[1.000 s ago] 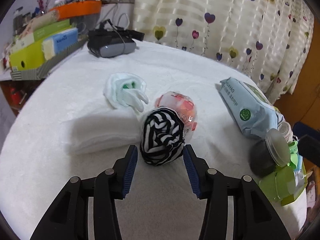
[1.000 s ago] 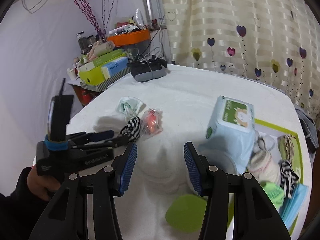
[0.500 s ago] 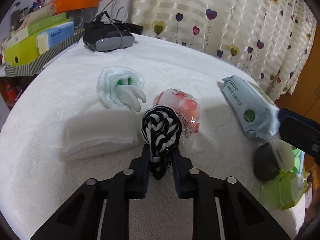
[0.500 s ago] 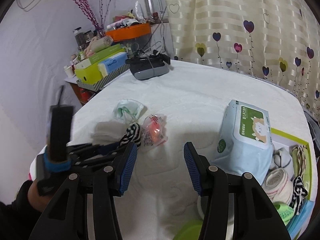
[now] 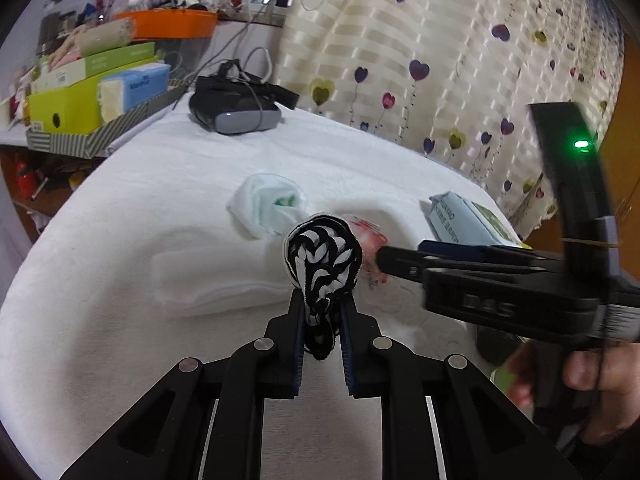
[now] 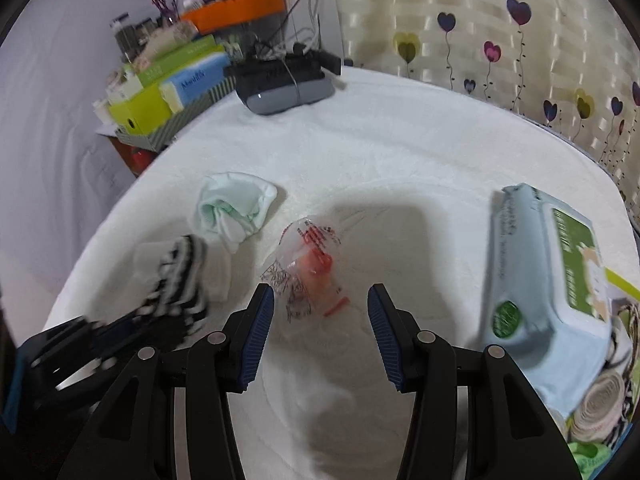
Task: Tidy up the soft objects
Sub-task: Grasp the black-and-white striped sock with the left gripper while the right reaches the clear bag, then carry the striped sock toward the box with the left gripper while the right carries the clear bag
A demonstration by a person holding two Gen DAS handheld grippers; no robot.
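Two grippers in play. Your left gripper point(image 5: 322, 320) is clamped on the striped sock point(image 5: 322, 258), pinching the loose tail below the ball; the rolled head bulges free above the pads and looks lifted off the white cloth point(image 5: 120, 320). Your right gripper point(image 6: 320, 320) stands wide, holding nothing, with its jaws either side of the clear packet point(image 6: 308, 272) that lies on the cloth.

Handling, as judged:
- Sock: light, soft, squashes under the pads. A grip on the tail alone lets the ball swing and may let it unroll; a hold across the ball's middle would be firmer.
- Packet: thin crinkly film with something orange-red inside. Likely slick and light, so it may skate on the cloth when the pads close. Take it across the full middle, low to the cloth, not by a corner.
- Mint sock point(image 6: 234, 210): rolled, loose cuff sticking out, lying beyond the packet. Soft; take it across the bundle.
- Wipes pack point(image 6: 548, 276): bulkier and probably heavier, lying to the right by the green-edged tray point(image 6: 620, 278), where other rolled items already sit.
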